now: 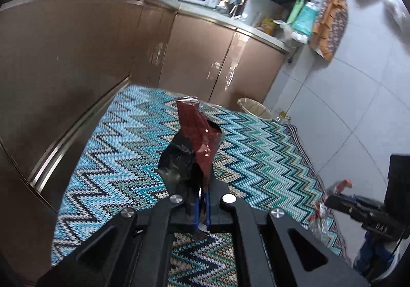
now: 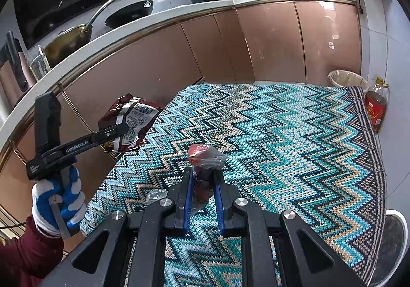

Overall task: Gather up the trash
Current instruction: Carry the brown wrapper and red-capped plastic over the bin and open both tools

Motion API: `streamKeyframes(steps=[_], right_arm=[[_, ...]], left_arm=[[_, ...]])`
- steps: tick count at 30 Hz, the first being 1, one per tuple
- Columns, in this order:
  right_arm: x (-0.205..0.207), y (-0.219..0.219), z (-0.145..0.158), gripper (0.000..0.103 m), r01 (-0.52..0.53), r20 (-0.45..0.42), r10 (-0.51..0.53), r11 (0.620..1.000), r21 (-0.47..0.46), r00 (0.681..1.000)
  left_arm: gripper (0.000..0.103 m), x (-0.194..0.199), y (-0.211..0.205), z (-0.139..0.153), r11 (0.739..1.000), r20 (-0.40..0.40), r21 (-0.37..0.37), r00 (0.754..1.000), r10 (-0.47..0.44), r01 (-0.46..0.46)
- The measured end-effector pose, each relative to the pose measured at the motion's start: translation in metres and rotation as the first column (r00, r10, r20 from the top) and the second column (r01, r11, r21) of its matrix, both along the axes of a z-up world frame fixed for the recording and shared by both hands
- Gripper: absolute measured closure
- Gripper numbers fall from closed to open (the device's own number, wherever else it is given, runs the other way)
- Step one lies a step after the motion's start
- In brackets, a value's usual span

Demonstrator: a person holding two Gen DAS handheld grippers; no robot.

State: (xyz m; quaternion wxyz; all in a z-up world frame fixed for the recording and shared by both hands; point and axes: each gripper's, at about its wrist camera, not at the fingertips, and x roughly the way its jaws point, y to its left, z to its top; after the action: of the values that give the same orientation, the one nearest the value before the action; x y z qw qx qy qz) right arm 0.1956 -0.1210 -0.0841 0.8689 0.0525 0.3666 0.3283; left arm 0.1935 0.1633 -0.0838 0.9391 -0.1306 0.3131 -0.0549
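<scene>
My left gripper (image 1: 202, 199) is shut on a crumpled dark red snack bag (image 1: 197, 133), which sticks up above the zigzag rug (image 1: 123, 158). In the right wrist view the same bag (image 2: 133, 117) hangs in the left gripper (image 2: 120, 130) off the rug's left edge, lifted in a blue-and-white gloved hand (image 2: 61, 197). My right gripper (image 2: 203, 184) is shut on a clear plastic wrapper with red inside (image 2: 205, 158), held above the rug (image 2: 282, 133). That wrapper (image 1: 320, 212) and the right gripper (image 1: 333, 199) also show at the right of the left wrist view.
A lined waste bin (image 2: 347, 80) stands at the rug's far right corner against the brown cabinets (image 2: 269, 43), with an oil bottle (image 2: 375, 107) beside it. A small clear plastic scrap (image 2: 156, 196) lies on the rug near my right gripper. Pans sit on the counter (image 2: 128, 15).
</scene>
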Motion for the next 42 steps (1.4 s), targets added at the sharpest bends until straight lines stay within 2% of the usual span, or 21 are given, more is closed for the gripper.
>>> streamKeyframes(steps=[11, 23, 35, 38, 42], right_arm=[[-0.030, -0.027, 0.024, 0.088, 0.041, 0.067, -0.043, 0.999, 0.034, 0.997], [-0.054, -0.079, 0.039, 0.088, 0.088, 0.130, -0.100, 0.992, 0.095, 0.986], [-0.076, -0.172, 0.034, 0.088, 0.243, 0.163, -0.270, 0.955, 0.170, 0.949], [-0.080, -0.203, 0.033, 0.088, 0.295, 0.167, -0.326, 0.938, 0.184, 0.931], [-0.085, -0.250, 0.026, 0.088, 0.382, 0.167, -0.408, 0.909, 0.168, 0.897]], left_arm=[[0.101, -0.047, -0.049, 0.034, 0.986, 0.090, 0.164, 0.994, -0.057, 0.041], [0.101, -0.074, -0.108, 0.060, 0.959, 0.138, 0.266, 0.981, -0.134, 0.094], [0.100, -0.065, -0.205, 0.063, 0.904, 0.089, 0.363, 0.957, -0.275, 0.226], [0.100, -0.059, -0.235, 0.059, 0.884, 0.067, 0.379, 0.945, -0.321, 0.274], [0.100, -0.049, -0.285, 0.047, 0.844, 0.022, 0.393, 0.915, -0.404, 0.364]])
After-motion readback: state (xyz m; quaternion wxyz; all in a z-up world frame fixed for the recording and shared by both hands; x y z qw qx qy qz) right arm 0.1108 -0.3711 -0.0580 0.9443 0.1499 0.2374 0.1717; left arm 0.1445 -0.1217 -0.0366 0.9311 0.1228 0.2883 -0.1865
